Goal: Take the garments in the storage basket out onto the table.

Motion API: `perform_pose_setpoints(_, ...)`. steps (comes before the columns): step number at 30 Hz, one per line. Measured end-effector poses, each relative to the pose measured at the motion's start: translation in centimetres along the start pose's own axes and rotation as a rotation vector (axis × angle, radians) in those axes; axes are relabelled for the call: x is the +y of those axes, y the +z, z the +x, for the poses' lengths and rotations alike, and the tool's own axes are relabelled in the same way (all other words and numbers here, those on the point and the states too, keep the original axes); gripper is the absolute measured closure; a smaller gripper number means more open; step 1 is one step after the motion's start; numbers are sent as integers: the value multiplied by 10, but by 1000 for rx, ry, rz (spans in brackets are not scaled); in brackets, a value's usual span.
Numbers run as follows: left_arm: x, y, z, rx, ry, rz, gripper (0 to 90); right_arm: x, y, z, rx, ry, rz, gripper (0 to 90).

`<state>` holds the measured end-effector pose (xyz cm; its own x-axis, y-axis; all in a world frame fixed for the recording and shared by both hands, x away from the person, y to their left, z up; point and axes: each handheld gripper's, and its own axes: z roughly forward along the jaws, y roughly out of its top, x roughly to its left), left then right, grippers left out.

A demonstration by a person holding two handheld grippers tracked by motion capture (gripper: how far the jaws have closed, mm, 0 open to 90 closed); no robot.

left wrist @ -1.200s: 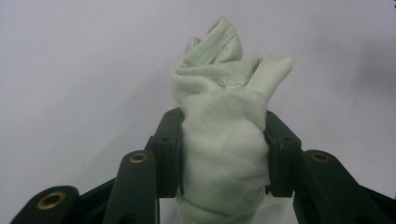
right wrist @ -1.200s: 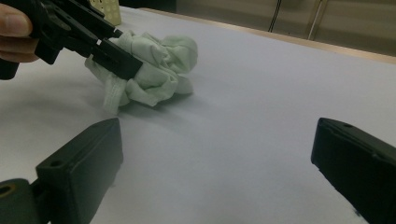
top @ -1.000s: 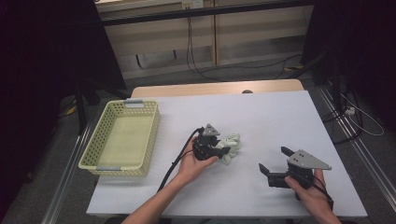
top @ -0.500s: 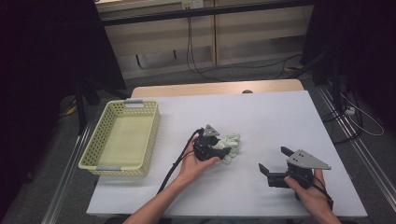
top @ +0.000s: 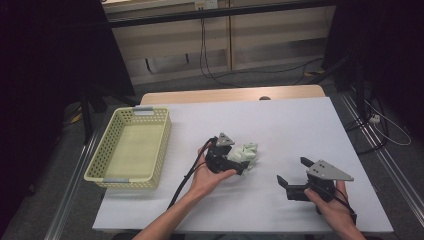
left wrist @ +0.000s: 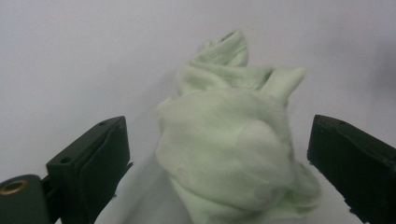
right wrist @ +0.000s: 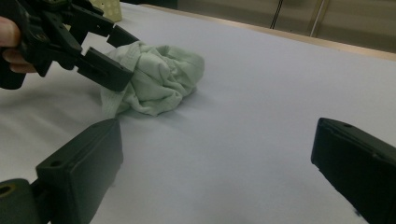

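Note:
A crumpled pale green cloth [top: 247, 151] lies in a heap near the middle of the white table [top: 290, 125]. My left gripper [top: 244, 160] lies level and points right at it. Its jaws have just been opening and now stand wide apart on either side of the cloth [left wrist: 229, 140], with the pads clear of the fabric. In the right gripper view the left gripper [right wrist: 122, 56] straddles the cloth's [right wrist: 161, 77] left end. My right gripper [top: 293, 171] hovers open over bare table at the front right, with nothing between its fingers [right wrist: 88, 163].
A pale yellow plastic basket [top: 127, 177] stands empty at the table's left side. The left gripper's black cable [top: 182, 185] trails back along the forearm. Beyond the table's far edge are a wooden strip, dark stands and floor cables.
The left gripper's jaws have spread apart around the green cloth, which stays on the table. Neither hand has shifted.

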<state>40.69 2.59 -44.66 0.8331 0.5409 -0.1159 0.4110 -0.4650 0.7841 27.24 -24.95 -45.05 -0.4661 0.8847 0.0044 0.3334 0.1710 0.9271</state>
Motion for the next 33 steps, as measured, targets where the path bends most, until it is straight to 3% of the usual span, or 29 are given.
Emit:
perform_pose_setpoints(3,1,-3,0,-14,10,-13,41,0,1,0,2,-1,3,17)
perform_pose_setpoints(5,0,-7,-2,19,19,-40,40,0,2,1,2,-2,3,17)
perform_pose_setpoints(11,-2,-17,-1,53,25,-53,44,1,6,1,9,-2,12,17)
perform_pose_setpoints(14,-2,-21,0,40,23,-58,41,0,7,2,10,3,16,17)
perform_pose_setpoints(18,-7,-31,-5,61,29,-77,41,1,9,3,13,5,20,17)
perform_pose_setpoints(24,-13,-49,-4,24,-1,-107,41,2,12,7,27,-17,23,18)
perform_pose_setpoints(33,-32,-69,-6,77,20,-108,40,4,18,12,33,-37,34,18)
